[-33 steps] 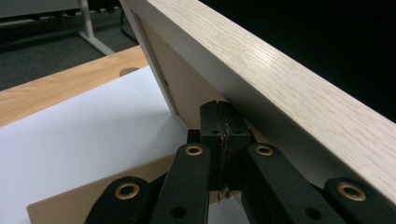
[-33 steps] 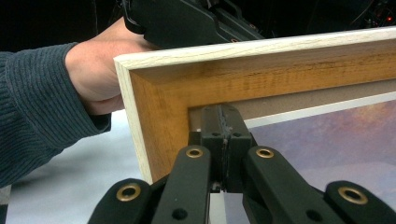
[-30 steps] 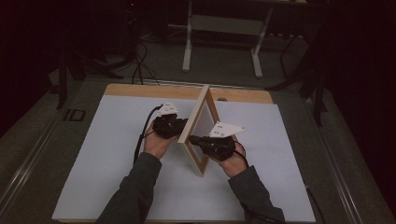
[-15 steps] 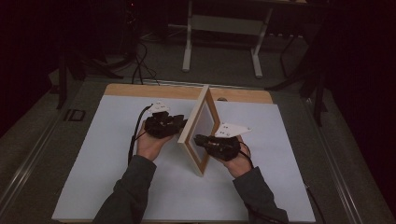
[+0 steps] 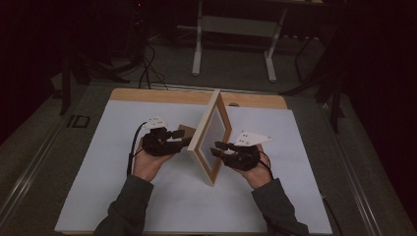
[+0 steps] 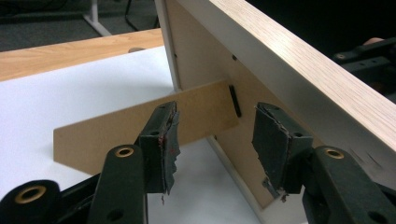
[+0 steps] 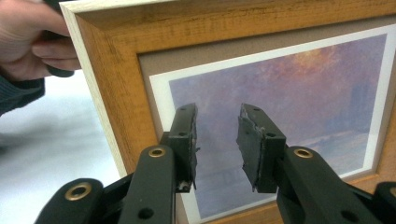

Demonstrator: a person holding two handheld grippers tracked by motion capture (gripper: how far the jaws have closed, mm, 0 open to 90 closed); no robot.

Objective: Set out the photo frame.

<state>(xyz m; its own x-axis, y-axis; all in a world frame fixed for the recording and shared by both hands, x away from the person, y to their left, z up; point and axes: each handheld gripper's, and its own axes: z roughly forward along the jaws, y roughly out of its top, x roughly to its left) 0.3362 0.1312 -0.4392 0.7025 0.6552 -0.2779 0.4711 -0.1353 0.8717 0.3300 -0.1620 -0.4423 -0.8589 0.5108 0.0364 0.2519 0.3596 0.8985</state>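
Observation:
A wooden picture frame stands upright near the middle of the white table cover, propped by its brown cardboard stand. My left gripper is behind the frame, level with the stand. Its jaws have just been opening and stand open, the pads pressing on nothing. My right gripper faces the front of the frame. Its jaws have also just been opening, and they stand open in front of the purple and orange picture, with nothing held.
A bare wooden strip runs along the table's far edge. Beyond it are the white legs of another table and cables on the dark floor. The hand on the left gripper shows past the frame's edge.
Both grippers went from shut to open. The left hand drew back to the left, away from the frame's back. The frame stays standing on its stand.

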